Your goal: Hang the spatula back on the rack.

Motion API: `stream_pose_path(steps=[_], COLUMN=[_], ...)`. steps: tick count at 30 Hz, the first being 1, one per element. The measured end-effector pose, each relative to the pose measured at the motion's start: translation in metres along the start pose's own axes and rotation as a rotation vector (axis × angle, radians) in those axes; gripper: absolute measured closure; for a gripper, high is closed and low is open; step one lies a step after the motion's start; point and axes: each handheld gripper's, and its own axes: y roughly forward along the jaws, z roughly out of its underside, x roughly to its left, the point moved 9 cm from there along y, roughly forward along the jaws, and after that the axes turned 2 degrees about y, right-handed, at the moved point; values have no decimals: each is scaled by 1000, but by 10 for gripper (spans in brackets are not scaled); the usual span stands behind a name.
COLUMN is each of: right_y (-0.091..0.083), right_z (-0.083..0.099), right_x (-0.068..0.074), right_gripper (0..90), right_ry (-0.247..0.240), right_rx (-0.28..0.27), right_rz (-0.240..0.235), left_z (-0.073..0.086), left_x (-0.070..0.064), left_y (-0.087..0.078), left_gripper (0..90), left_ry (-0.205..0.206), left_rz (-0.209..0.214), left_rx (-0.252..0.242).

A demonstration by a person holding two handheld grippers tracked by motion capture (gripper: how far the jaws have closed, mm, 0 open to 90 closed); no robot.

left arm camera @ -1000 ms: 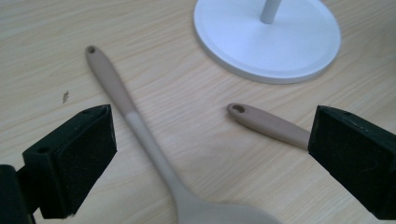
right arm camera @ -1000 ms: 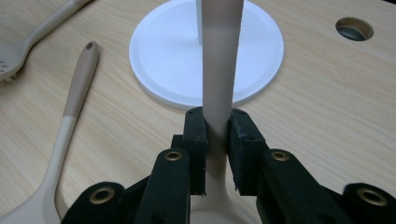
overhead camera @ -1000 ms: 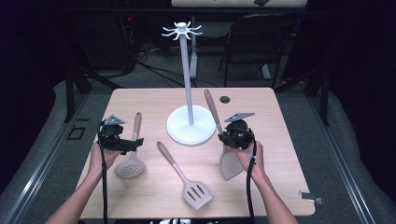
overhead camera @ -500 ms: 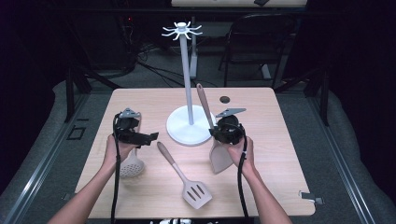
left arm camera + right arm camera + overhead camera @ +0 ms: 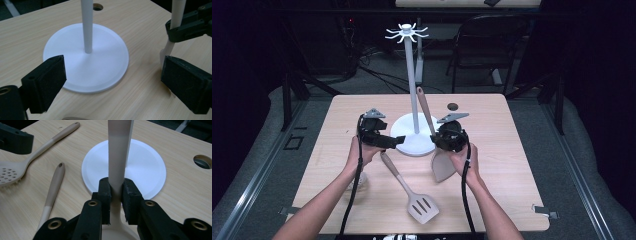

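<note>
A white utensil stand [image 5: 411, 85] rises from its round base [image 5: 412, 145] at the table's middle. My right gripper [image 5: 445, 136] is shut on the neck of a beige solid spatula [image 5: 443, 167]. The spatula's handle [image 5: 118, 150] tilts up beside the pole and its blade hangs just over the table. In the left gripper view my left gripper [image 5: 112, 75] is open. Its pads [image 5: 47, 80] stand wide apart at the edge of the stand base [image 5: 86, 62], holding nothing. The high view shows the left gripper [image 5: 396, 142] just left of the base.
A slotted spatula [image 5: 409, 192] lies diagonally in front of the stand. A skimmer spoon [image 5: 15, 175] lies at the left, partly under the left forearm. A round cable hole [image 5: 452, 106] sits behind the stand. Chairs and cables stand beyond the far edge.
Both hands moved inward to the stand. The left gripper came right to the base edge. The right gripper carried the solid spatula left and tipped its handle more upright beside the pole.
</note>
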Motion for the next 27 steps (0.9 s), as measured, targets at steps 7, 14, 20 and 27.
stream_pose_path(steps=[7, 14, 20, 27], right_y=[5, 11, 12, 11], right_z=[-3, -8, -9, -10], right_x=[10, 25, 32, 34], right_gripper=[788, 788, 787, 787], right_ry=[-21, -41, -44, -38], right_rx=[11, 4, 0, -4], right_rz=[-16, -33, -44, -38], left_z=[-12, -22, -33, -42], left_x=[-15, -26, -35, -43], left_y=[6, 6, 9, 14], left_gripper=[154, 257, 398, 589], left_ry=[24, 19, 21, 27], left_rz=[46, 95, 129, 144], left_rx=[-38, -90, -127, -157])
